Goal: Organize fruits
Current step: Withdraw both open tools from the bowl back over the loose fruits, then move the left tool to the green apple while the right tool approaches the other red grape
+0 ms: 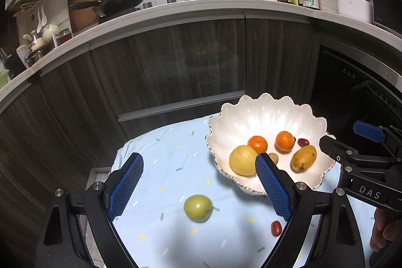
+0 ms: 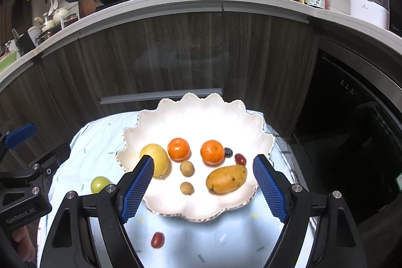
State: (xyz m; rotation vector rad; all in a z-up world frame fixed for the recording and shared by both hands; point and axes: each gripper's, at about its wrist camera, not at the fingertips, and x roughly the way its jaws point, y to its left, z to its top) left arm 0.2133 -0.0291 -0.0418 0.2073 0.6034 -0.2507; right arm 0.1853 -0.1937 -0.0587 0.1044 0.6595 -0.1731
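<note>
Pale blue cloth (image 2: 226, 237) covers table. Scalloped white bowl (image 2: 201, 112) sits on it, holding lemon (image 2: 157, 157), mango (image 2: 226, 178), two tangerines (image 2: 179, 149) side by side, two small brown fruits (image 2: 187, 168), blueberry (image 2: 228, 152), red fruit. Left gripper (image 1: 198, 182) hangs wide apart, nothing held, above green apple (image 1: 198, 207) on cloth. Right gripper (image 2: 203, 189) spread wide over bowl, empty. Red grape tomato (image 2: 157, 239) lies on cloth near bowl's front rim.
</note>
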